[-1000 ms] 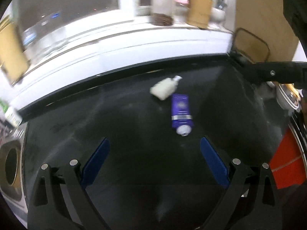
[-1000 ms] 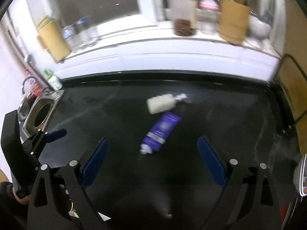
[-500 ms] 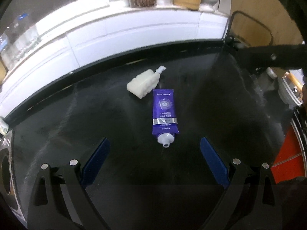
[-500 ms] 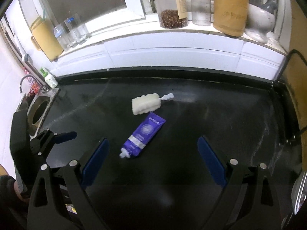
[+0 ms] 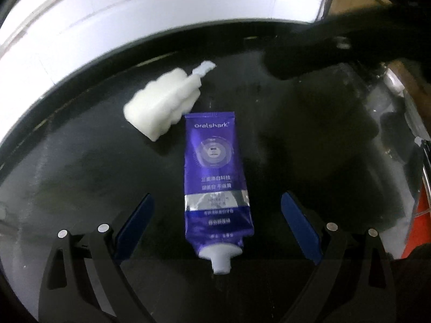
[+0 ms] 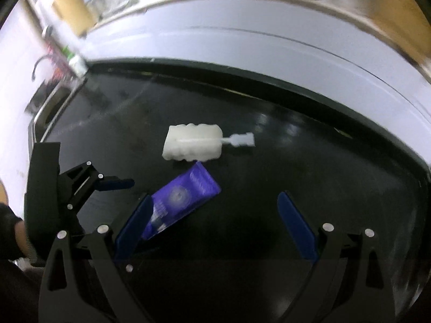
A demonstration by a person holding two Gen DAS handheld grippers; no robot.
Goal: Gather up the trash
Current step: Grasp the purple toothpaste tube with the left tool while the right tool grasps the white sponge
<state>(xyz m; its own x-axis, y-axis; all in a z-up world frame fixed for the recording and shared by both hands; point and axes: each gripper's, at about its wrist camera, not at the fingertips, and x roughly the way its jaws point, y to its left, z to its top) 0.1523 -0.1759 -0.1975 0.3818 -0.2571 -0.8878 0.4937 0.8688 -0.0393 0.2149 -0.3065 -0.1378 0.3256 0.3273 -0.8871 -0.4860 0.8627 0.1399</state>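
The purple tube (image 5: 215, 180) lay flat on the black surface (image 5: 80, 167), its cap end between the wide-spread fingers of the left gripper (image 5: 216, 215). The right gripper (image 6: 212, 215) was equally wide, holding nothing. Touching the tube's far end lay the smaller white sponge brush (image 5: 163, 107).

A glossy black countertop (image 5: 80, 167) carries two items: a purple tube (image 5: 215, 177), lying flat, and a white sponge brush (image 5: 164, 107) lying just beside the tube's crimped end.

tube (image 5: 215, 177): glossy plastic | sponge (image 5: 161, 107): white foam | counter (image 5: 309, 148): glossy black
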